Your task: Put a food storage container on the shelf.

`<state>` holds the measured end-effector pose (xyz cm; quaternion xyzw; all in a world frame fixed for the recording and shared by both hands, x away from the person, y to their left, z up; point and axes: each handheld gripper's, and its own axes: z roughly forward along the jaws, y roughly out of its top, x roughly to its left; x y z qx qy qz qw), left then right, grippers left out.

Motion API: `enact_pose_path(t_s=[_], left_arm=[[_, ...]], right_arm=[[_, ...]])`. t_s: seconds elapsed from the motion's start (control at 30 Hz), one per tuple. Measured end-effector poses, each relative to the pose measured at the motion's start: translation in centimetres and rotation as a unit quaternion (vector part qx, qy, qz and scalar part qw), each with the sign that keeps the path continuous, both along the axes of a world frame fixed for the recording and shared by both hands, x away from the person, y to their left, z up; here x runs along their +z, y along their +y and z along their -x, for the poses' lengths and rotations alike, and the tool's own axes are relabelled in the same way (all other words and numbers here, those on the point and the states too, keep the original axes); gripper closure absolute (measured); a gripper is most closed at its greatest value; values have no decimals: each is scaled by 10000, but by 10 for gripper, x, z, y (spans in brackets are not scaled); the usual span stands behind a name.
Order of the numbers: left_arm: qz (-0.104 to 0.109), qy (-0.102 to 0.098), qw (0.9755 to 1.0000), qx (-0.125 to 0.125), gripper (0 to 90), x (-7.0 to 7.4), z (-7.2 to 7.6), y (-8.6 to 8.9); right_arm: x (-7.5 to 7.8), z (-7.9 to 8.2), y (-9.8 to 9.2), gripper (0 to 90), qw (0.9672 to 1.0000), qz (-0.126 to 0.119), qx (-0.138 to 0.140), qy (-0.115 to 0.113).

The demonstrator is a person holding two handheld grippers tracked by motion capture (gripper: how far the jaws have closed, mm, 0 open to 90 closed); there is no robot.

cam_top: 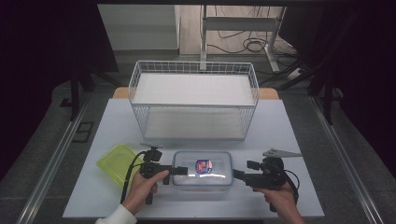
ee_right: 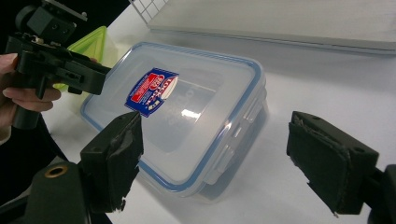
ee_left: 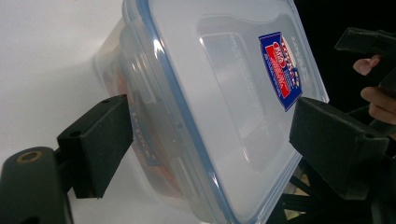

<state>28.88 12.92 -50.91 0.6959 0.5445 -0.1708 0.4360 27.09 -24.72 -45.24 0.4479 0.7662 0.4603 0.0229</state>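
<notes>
The box (cam_top: pixel 202 168) lies flat near the table's (cam_top: pixel 299 186) front edge, before the basket (cam_top: pixel 194 100), long axis left to right between my grippers. My left gripper (cam_top: pixel 183 170) straddles its left end, jaws apart; my right gripper (cam_top: pixel 237 175) stands apart, just off the right end. Its orange contents are blurred. A green lid (cam_top: pixel 116 161) lies left, partly hidden.

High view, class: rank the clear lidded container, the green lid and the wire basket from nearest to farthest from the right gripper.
1. Clear lidded container: just left of the right gripper, at the table's front middle.
2. Wire basket: behind the container, toward the table's far edge.
3. Green lid: front left, beyond the container and the left gripper.
</notes>
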Motion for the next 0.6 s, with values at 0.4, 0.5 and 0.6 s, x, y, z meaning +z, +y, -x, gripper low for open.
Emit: enact_pose_path(t_s=[0.4, 0.5, 0.6], left_arm=[[175, 188, 9997, 4, 250, -10, -2, 6], [199, 157, 9997, 38, 320, -8, -2, 9], [228, 162, 9996, 30, 354, -7, -1, 13]], right_arm=[[-1, 0, -1, 187, 10000, 20, -5, -1], [-1, -1, -1, 187, 10000, 17, -16, 0], [-1, -1, -1, 187, 10000, 12, -16, 13]])
